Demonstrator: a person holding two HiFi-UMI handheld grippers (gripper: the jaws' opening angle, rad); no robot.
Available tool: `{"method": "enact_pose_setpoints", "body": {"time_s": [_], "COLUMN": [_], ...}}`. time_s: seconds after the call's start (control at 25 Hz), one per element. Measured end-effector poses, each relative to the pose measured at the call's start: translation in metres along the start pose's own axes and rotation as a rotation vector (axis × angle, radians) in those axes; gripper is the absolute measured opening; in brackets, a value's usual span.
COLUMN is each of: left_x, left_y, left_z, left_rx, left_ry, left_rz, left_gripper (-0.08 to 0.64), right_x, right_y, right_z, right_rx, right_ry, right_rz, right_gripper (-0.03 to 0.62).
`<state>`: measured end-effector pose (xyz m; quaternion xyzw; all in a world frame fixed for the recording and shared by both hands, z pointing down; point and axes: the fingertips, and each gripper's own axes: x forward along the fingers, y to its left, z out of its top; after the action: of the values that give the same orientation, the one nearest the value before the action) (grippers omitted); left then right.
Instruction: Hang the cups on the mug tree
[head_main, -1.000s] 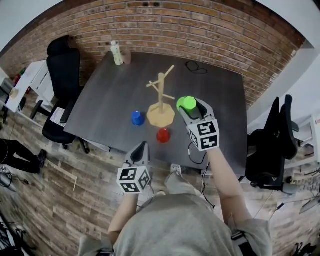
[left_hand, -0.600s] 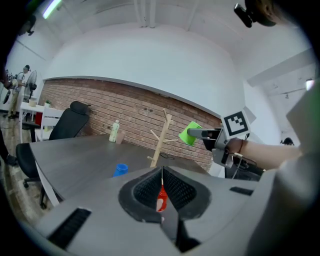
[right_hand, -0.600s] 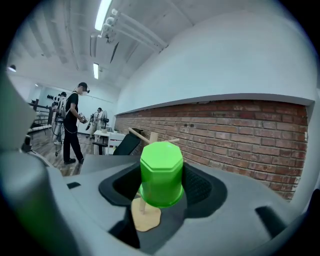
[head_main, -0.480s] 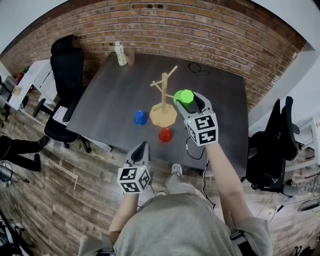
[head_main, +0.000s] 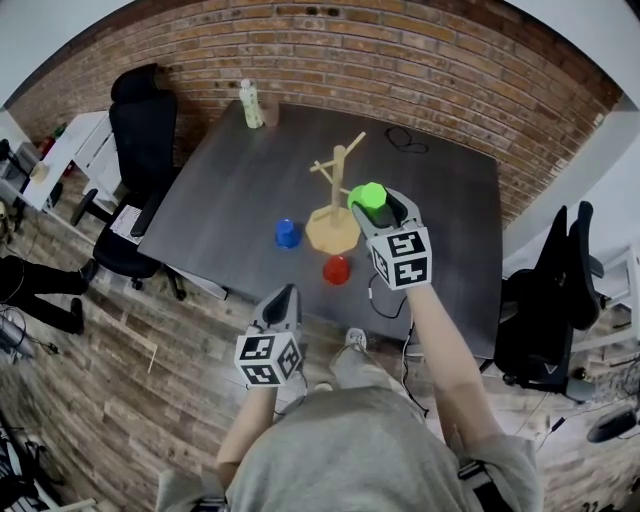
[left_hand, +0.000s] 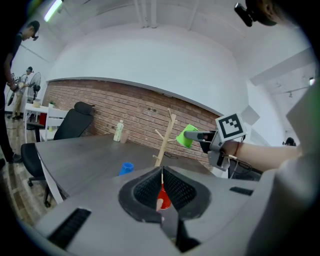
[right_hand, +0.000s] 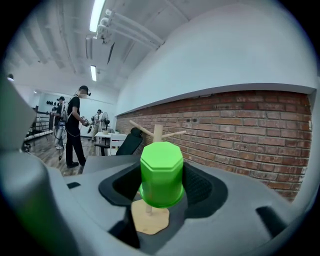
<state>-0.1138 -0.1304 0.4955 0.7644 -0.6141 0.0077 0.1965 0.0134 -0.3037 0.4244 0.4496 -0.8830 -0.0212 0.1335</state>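
While gripping green cup (head_main: 372, 196), right tool (head_main: 379, 207) hovers beside mug tree (head_main: 337, 188).

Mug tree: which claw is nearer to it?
Right. The right claw, gripping the green cup, is beside the mug tree; the left claw sits back by the table's near edge.

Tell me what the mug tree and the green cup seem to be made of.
The mug tree looks like unfinished light wood: pale tan and matte. The green cup is probably plastic: uniform bright green, with smooth, faintly shiny faceted sides.
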Motion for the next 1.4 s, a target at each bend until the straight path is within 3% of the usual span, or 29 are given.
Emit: {"method": "enact_pose_setpoints", "body": {"time_s": [0.96,1.4], "left_x": [0.018,0.025], "left_y": [0.005,0.003], "left_z": [-0.002,-0.003], "left_rx": [-0.006,-0.004], "left_ry": [0.015,0.025], "left_rz": [0.016,0.007], "left_gripper": [0.011,0.011], "right_x": [0.032,0.037], "right_y": [-0.003,0.003], "right_z": [-0.035,-0.046], "right_rx": [0.114,0.124], "right_ry": [0.065,0.094], "right_rz": [0.043,0.077], "right_gripper": [0.253,0.307]}}
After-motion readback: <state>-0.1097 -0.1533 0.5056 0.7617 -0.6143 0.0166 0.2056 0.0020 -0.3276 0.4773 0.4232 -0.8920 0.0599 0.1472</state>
